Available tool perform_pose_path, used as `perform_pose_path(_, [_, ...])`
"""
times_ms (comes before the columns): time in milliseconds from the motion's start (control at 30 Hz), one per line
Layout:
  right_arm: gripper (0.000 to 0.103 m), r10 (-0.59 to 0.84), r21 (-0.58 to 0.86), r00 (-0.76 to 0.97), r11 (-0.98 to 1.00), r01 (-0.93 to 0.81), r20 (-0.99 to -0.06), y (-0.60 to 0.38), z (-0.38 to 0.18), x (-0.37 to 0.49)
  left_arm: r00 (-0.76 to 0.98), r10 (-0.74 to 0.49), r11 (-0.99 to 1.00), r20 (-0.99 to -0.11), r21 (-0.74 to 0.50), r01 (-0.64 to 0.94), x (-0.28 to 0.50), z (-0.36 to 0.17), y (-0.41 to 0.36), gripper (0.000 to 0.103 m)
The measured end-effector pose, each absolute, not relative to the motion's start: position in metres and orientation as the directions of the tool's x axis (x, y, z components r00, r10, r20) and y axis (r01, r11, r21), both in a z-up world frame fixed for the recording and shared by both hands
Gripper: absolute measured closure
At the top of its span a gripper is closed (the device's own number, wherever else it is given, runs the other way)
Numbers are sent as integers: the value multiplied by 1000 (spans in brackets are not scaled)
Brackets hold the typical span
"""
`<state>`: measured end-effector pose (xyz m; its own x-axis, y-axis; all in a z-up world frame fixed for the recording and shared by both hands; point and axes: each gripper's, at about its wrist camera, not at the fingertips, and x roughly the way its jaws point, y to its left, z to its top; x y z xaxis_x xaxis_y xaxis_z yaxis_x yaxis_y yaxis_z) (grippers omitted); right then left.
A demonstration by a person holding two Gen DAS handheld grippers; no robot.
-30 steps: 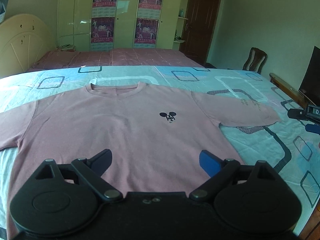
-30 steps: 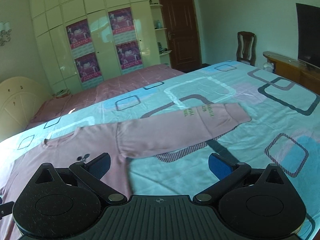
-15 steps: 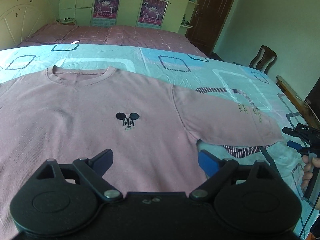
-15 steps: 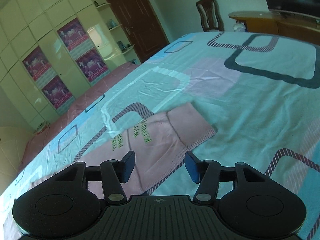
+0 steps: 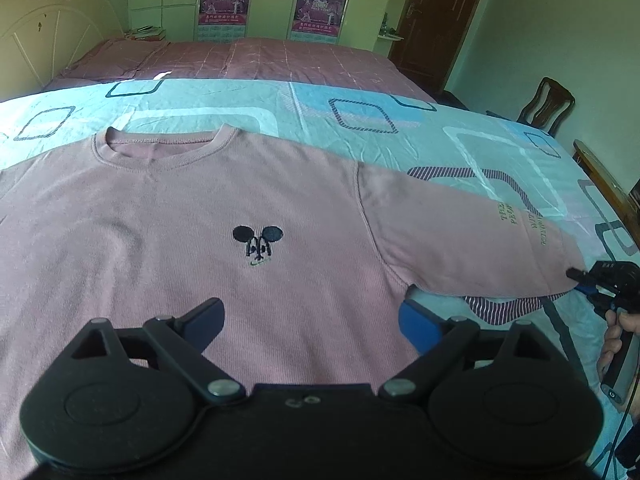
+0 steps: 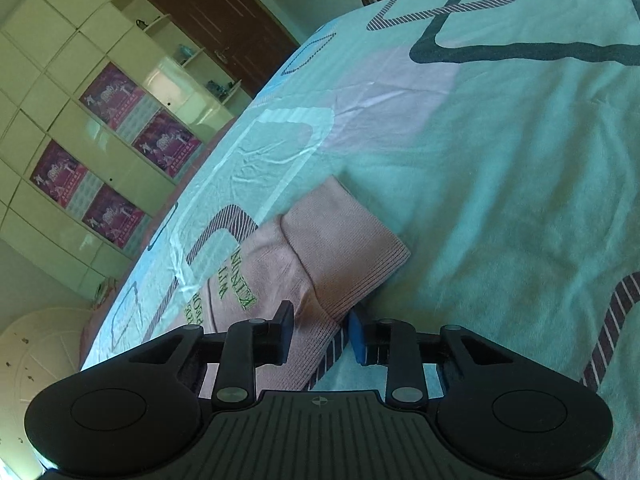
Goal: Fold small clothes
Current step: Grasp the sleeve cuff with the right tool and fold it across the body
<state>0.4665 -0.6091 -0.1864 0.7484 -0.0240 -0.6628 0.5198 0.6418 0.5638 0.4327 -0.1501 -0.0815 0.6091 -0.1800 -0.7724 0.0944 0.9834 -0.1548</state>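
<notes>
Right gripper (image 6: 320,330), jaws just closing on the cuff (image 6: 344,256) of the shirt (image 5: 192,240) lying flat ahead of the wide-open left gripper (image 5: 310,320): a shallow edge bite may slip when lifted, spoiling the sleeve fold.

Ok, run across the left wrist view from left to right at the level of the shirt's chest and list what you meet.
Pink shirt body → mouse-ear logo → sleeve with green lettering → right gripper, closed on the cuff → the hand that holds it.
</notes>
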Motion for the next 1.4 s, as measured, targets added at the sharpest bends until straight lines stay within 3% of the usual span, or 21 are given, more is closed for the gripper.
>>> perform_pose_path(67, [96,-92,486,737,695,529,-670,-603,-172,467,619,-175,984,-765,-156,85,433,-78,-140,10])
perform_pose_path(133, [96,-165,381,767,791,478,-620,-584,-150,470,638,-165,986,-752,-151,76,431,-75,-126,8])
perform_pose_path(233, [96,-147,331,689,794,510,-709,-580,-153,486,638,-145,988,-757,-140,58,430,-80,-100,7])
perform_pose_path(333, [96,-173,279,741,852,443,-649,-552,-125,481,643,-130,991,-755,-127,50,427,-86,-72,7])
perform_pose_path(500, [96,-97,220,812,938,268,-576,-462,-81,476,642,-140,989,-754,-138,53,429,-97,-23,20])
perform_pose_path(700, [96,104,196,826,981,8,-553,-317,-63,479,673,-128,985,-729,-175,-2,426,-94,41,23])
perform_pose_path(967, [96,316,119,734,944,-309,-601,-142,-97,472,667,-103,977,-738,-202,-72,404,-99,113,33])
perform_pose_path(1133, [96,346,62,653,907,-417,-674,-85,-142,462,651,-86,973,-754,-204,-107,391,-103,136,33])
perform_pose_path(1233, [95,305,-10,672,907,-421,-675,-81,-159,466,649,-102,973,-754,-211,-92,392,-105,137,21])
perform_pose_path(1267, [87,297,-25,672,905,-424,-678,-81,-159,462,652,-111,972,-750,-220,-87,395,-105,135,18])
perform_pose_path(1300, [70,296,-28,676,905,-425,-675,-84,-159,456,656,-132,968,-743,-238,-75,398,-105,132,12])
perform_pose_path(1400, [62,274,-37,703,919,-393,-656,-100,-154,438,655,-211,953,-726,-301,-27,416,-108,116,14])
